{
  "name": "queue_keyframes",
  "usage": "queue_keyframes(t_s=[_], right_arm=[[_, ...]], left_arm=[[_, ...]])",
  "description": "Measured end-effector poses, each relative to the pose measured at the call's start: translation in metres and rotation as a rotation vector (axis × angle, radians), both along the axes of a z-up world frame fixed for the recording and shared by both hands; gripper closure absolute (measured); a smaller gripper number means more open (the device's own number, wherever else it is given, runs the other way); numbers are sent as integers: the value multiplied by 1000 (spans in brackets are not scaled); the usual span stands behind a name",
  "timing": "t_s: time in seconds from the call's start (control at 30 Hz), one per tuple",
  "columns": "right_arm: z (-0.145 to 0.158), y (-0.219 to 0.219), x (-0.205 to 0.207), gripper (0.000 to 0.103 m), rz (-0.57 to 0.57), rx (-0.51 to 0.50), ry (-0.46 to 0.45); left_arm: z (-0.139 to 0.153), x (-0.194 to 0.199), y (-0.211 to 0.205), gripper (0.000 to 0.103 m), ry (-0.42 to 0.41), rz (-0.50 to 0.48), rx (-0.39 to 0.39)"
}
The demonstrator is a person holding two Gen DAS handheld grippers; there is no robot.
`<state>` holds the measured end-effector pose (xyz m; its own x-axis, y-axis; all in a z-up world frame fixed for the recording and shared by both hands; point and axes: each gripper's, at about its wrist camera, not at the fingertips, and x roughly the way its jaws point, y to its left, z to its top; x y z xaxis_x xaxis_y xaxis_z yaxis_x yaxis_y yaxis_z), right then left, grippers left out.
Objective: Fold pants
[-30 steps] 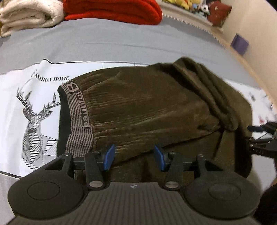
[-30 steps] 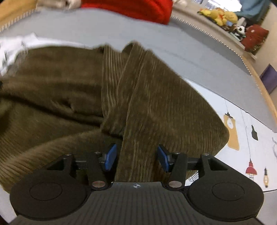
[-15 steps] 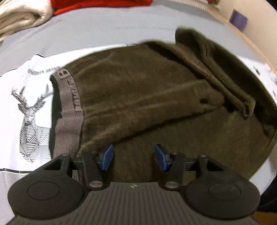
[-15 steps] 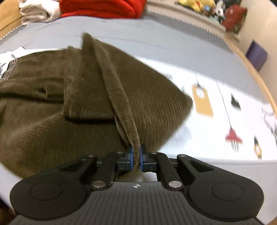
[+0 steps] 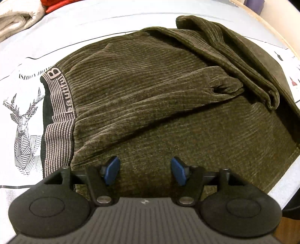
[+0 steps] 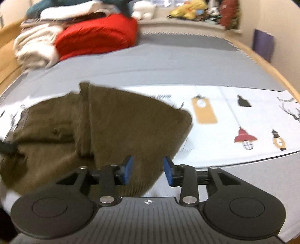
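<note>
Bed [image 6: 187, 63] with a grey sheet and a white printed panel is carrying everything; folded cream bedding [image 6: 33, 48] and a red blanket [image 6: 97, 37] are sitting at the far end, soft toys [image 6: 187, 10] on the ledge behind. Brown corduroy pants [image 5: 159, 97] are lying bunched on the white panel, striped waistband [image 5: 60, 112] facing the deer print [image 5: 22, 131], legs folded back over the seat in loose ridges.

I'm holding my left gripper [image 5: 144, 171] steeply down over the near edge of the pants; its jaws are opening, blue pads [image 5: 112, 169] standing apart over the cloth and not pinching any of it.

I'm holding my right gripper [image 6: 148, 171] over the leg end [image 6: 135, 127] of the pants; its jaws are opening too, pads clear of the fabric, cloth showing in the gap below them. That view is motion-blurred, so whether the pads are brushing the corduroy I cannot tell.
</note>
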<state>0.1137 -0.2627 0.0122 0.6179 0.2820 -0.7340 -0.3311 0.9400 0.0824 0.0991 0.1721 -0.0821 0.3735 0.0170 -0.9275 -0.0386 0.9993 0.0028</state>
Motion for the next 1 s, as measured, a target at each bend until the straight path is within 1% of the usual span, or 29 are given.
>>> queue_keyframes(t_s=[0.1, 0.17, 0.3, 0.37, 0.5, 0.63, 0.7, 0.73, 0.8, 0.83, 0.87, 0.9, 1.0], right_arm=[[-6, 18, 8, 61, -3, -56, -23], [-2, 28, 14, 52, 14, -65, -28], [-7, 62, 37, 45, 38, -81, -28], [-11, 80, 45, 37, 47, -87, -24], [-23, 117, 58, 37, 92, -145, -19], [-39, 145, 65, 37, 126, -273, -31], [-46, 151, 67, 39, 134, -334, -36], [-48, 152, 67, 41, 138, -356, -36], [-51, 151, 68, 61, 143, -362, -35], [-50, 148, 69, 84, 142, -358, -30], [-49, 145, 69, 99, 134, -356, -31], [-46, 139, 70, 99, 123, -348, -41], [-28, 114, 66, 101, 94, -249, -79]], left_arm=[[1, -1, 0, 35, -2, 6, 1], [2, 0, 3, 35, -5, 11, -1], [2, 1, 9, 34, -9, 29, -3], [2, 2, 12, 34, -10, 33, -7], [3, 3, 18, 33, -12, 44, -17], [2, 4, 19, 33, -13, 38, -22], [2, 4, 20, 33, -13, 34, -24], [2, 4, 20, 33, -14, 33, -26], [3, 5, 21, 33, -17, 35, -29], [3, 5, 22, 33, -19, 37, -31], [3, 5, 22, 33, -20, 39, -32], [4, 6, 21, 33, -22, 41, -33], [5, 5, 19, 33, -26, 37, -33]])
